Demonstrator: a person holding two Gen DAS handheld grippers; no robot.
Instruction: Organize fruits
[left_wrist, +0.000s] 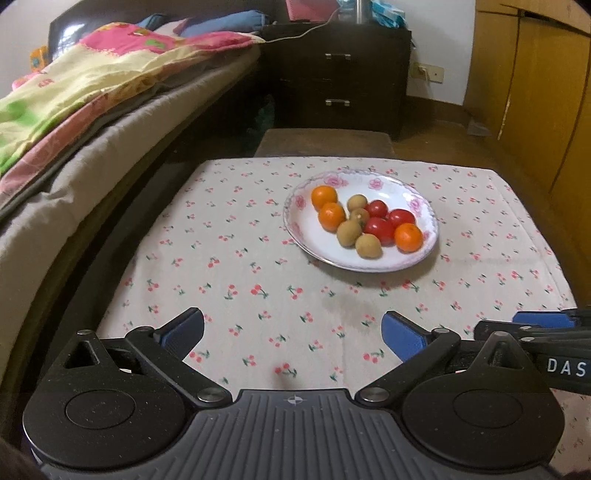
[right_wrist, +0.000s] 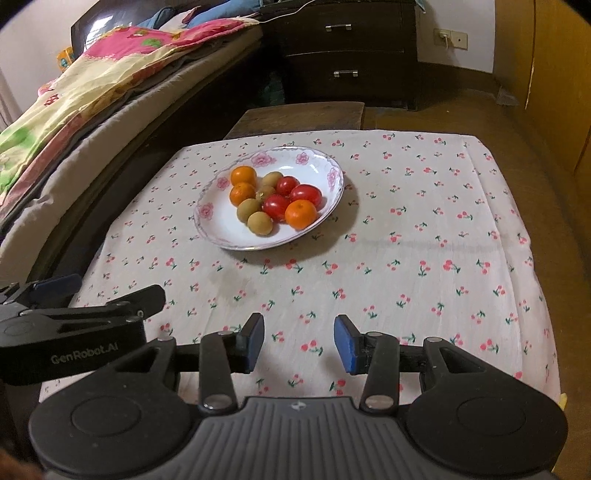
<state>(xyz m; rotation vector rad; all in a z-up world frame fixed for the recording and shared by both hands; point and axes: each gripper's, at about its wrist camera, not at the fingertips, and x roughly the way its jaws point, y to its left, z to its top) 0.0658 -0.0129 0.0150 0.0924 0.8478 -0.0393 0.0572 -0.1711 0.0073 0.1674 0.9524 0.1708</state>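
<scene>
Worktop under a cherry-print cloth is carrying one flowered plate near its middle. Plate is holding all fruit: three oranges, four brown fruits, three red tomatoes, touching in a cluster. Left gripper is standing with fingers wide apart, empty. Right gripper is showing fingers narrowly parted, gripping nothing.

You have a white plate with a pink flower rim on the cherry-print cloth, holding three oranges, three red tomatoes and four small brown fruits, all touching in one cluster.
</scene>
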